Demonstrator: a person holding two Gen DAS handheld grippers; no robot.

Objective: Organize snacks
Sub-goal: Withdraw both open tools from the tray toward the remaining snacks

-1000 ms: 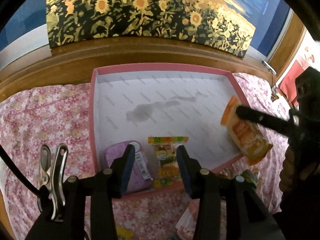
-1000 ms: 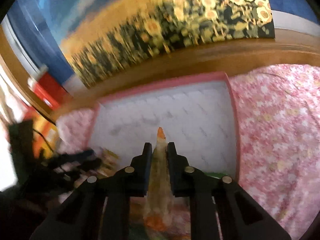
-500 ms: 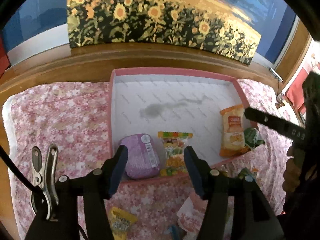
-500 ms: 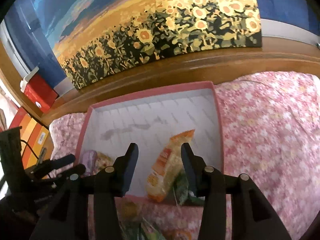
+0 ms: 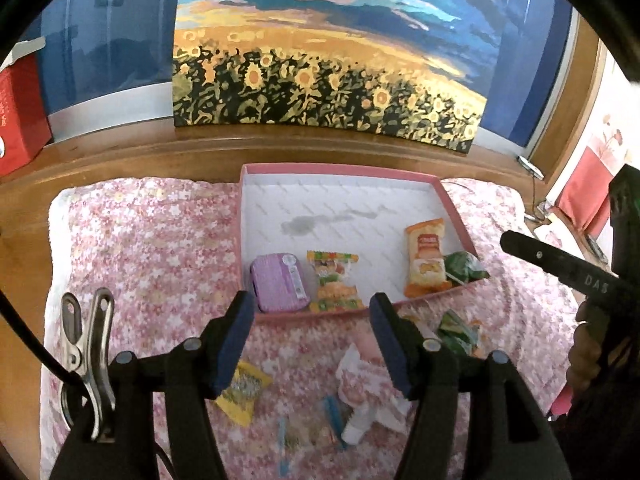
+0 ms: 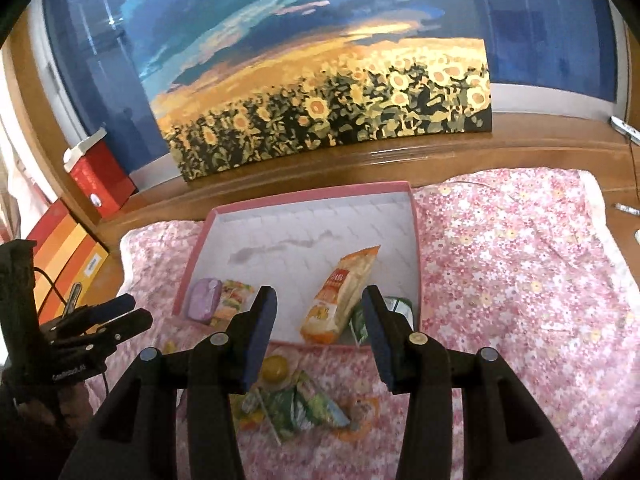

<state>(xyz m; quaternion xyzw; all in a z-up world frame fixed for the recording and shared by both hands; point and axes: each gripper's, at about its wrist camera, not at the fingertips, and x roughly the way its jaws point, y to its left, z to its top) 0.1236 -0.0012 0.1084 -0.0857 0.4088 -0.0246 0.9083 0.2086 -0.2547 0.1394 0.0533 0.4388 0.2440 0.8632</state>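
A pink box [image 5: 456, 216] with a white floor lies on the floral cloth. Along its near edge sit a purple packet [image 5: 278, 282], a gummy packet [image 5: 334, 282], an orange snack bag [image 5: 426, 256] and a green packet [image 5: 464, 266]. My left gripper [image 5: 312, 304] hangs open above the box's near rim, nothing between its fingers. My right gripper [image 6: 319, 296] is open too, and the orange snack bag [image 6: 340, 292] lies free in the box beyond its fingers. Loose snacks lie on the cloth in front: a yellow packet [image 5: 242, 394], a white-pink packet [image 5: 360, 376] and green packets [image 6: 300, 408].
A sunflower painting [image 5: 328, 80] leans on the wooden ledge [image 5: 160, 160] behind the box. A red carton [image 5: 18, 112] stands at the far left. The floral cloth [image 6: 520, 272] stretches bare to the right of the box. A round yellow item [image 6: 274, 368] lies near the green packets.
My right gripper let go of the orange bag, which now lies in the box. Both grippers opened wider and drew back and up from the box.
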